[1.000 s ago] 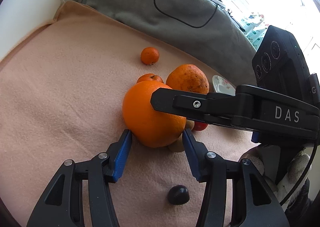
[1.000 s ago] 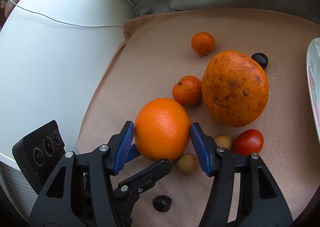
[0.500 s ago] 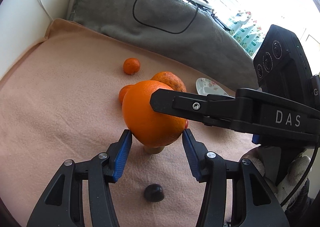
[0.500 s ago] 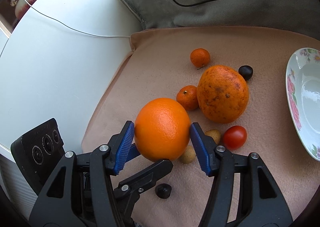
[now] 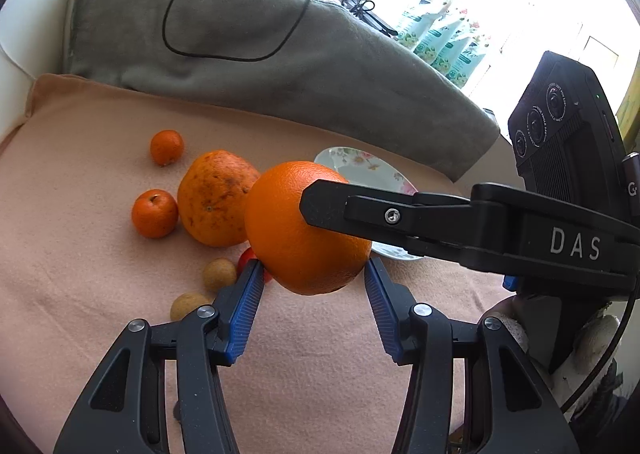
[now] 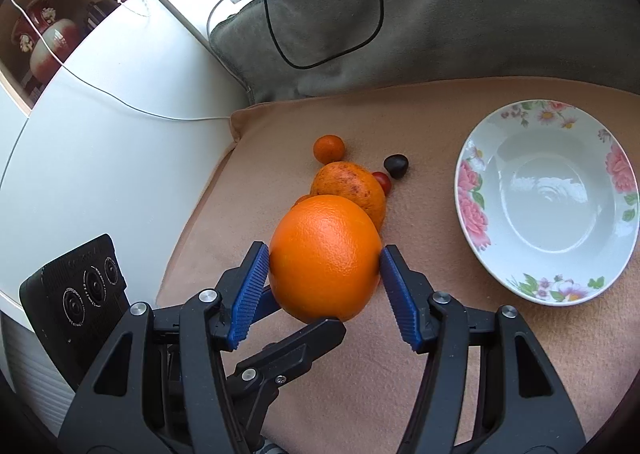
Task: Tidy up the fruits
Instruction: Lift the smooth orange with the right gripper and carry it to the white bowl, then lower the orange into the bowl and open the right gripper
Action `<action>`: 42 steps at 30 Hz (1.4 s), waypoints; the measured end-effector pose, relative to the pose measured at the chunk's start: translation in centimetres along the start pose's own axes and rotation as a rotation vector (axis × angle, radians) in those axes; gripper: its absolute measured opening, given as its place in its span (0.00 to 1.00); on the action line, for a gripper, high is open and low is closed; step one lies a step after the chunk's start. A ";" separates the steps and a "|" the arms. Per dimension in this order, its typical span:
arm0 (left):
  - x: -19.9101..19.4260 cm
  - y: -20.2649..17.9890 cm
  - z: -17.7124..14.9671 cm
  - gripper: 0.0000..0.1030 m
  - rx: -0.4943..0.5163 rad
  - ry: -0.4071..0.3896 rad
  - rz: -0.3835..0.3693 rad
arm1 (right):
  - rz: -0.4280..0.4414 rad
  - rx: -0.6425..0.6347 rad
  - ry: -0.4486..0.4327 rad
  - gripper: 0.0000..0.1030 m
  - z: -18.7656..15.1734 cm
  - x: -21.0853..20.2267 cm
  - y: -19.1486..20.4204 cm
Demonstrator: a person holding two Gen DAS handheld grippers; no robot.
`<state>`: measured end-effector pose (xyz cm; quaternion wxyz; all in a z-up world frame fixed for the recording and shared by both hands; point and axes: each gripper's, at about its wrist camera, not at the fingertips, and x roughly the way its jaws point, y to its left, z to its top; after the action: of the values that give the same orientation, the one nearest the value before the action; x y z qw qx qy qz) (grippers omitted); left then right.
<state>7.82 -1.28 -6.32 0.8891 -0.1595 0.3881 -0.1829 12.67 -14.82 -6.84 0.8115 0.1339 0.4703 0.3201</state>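
Note:
A large bright orange [image 6: 325, 257] is held in the air above the pink blanket. My right gripper [image 6: 322, 254] is shut on it, its blue pads against both sides. My left gripper [image 5: 312, 270] stands just under and around the same orange [image 5: 306, 228], its blue fingertips [image 5: 250, 286] close beside it; whether they touch I cannot tell. The right gripper's finger [image 5: 360, 209] crosses the orange from the right. A floral plate [image 6: 548, 199] lies empty to the right.
On the blanket [image 5: 80, 274] lie a mottled big orange [image 5: 214, 197], two mandarins [image 5: 154, 213], two small brown fruits [image 5: 218, 274], a cherry tomato [image 6: 382, 181] and a dark plum [image 6: 396, 165]. A grey cushion [image 5: 260, 65] with a black cable lies behind.
The orange has been lifted off the blanket and carried up and right, toward the plate. Both grippers rose with it; the plate has come into fuller view.

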 end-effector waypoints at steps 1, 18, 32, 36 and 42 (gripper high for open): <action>0.4 -0.4 0.1 0.49 0.007 0.005 -0.006 | -0.005 0.007 -0.006 0.59 0.0 -0.5 -0.5; 5.9 -5.9 1.1 0.49 0.078 0.094 -0.057 | -0.031 0.153 -0.053 0.59 -0.3 -4.5 -8.6; 5.0 -6.7 1.6 0.49 0.109 0.064 -0.047 | -0.124 0.165 -0.169 0.60 0.6 -7.0 -10.1; 4.4 -6.2 1.3 0.49 0.102 0.055 -0.037 | -0.145 0.158 -0.197 0.65 0.6 -8.0 -10.2; 3.8 -5.8 0.9 0.50 0.116 0.046 -0.010 | -0.180 0.132 -0.208 0.71 -0.1 -8.4 -9.8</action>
<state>9.72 -7.95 -5.65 0.8869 -0.1053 0.3961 -0.2132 13.49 -27.72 -6.23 0.8706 0.1767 0.4140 0.1988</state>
